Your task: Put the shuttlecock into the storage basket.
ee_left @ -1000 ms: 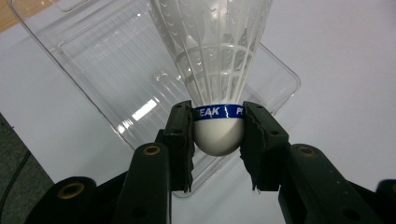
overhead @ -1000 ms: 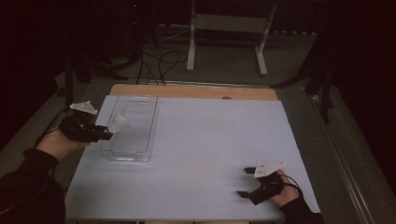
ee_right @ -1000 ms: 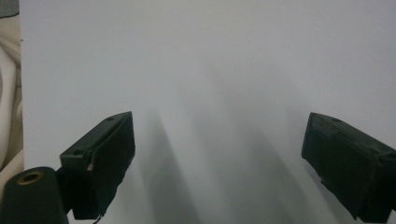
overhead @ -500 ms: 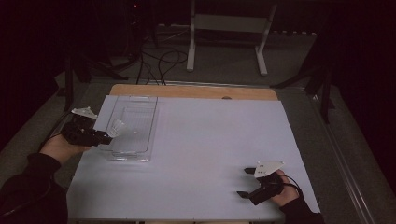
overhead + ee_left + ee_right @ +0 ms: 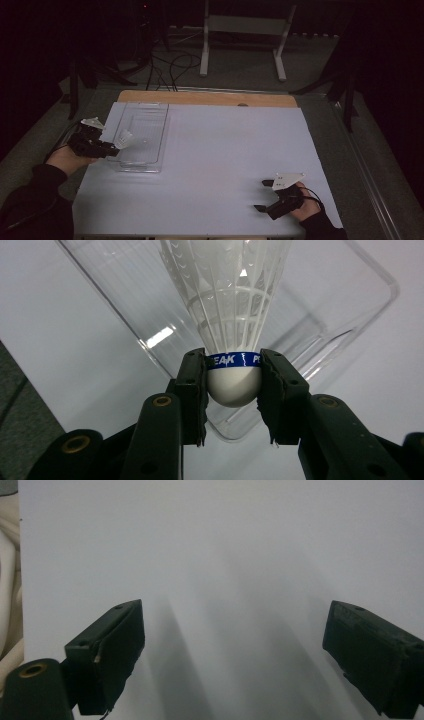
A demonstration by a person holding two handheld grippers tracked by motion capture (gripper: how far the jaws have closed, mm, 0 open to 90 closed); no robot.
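Left gripper at the left edge of the table, jaws clamped on a shuttlecock. In the left gripper view the pads press the two sides of its white cork, just below the blue band; the white skirt fans away from the jaws. Shuttlecock held over the near left part of a clear tray, skirt pointing to the right across it. Whether it touches the tray wall I cannot tell.

Tray is see-through plastic, rectangular, rounded corners, lying on the white sheet at the left side of the table, long side running near to far.

Right gripper low at the near right of the table, well apart from the tray. Jaws stand wide, nothing between them; right gripper view shows bare white sheet between the two black pads.

Person's sleeves come in from the near edge, one to each gripper.
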